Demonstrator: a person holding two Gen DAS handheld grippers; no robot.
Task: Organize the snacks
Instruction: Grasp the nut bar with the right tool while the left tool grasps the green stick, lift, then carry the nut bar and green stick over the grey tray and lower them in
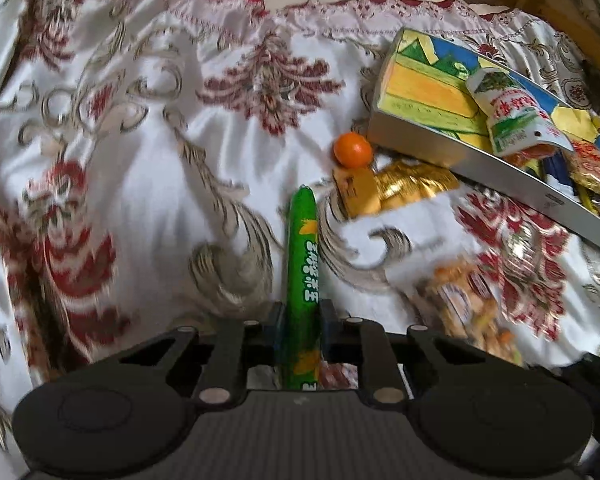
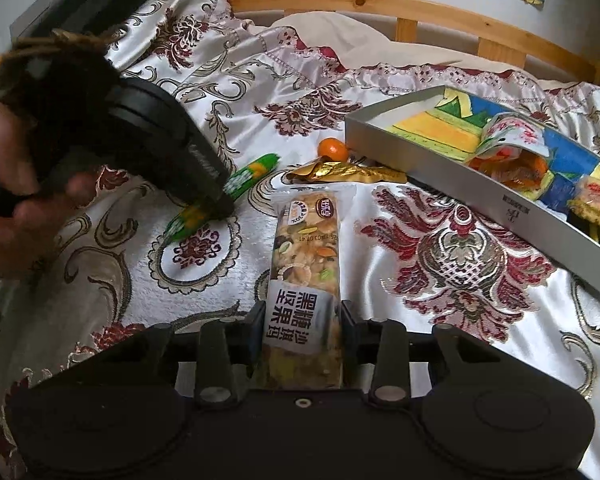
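While each claw is clenched on a snack, left claw [image 1: 300, 344] on the green stick [image 1: 302, 264], right claw [image 2: 302, 340] on the nut bar [image 2: 306, 264], the tray [image 2: 440, 148] lies ahead-right of both, nearer the right

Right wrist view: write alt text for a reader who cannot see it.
The right gripper clamps a nut bar over a patterned bedspread. At left, the left gripper holds a green sausage; a tangerine, gold packet and snack tray lie beyond.
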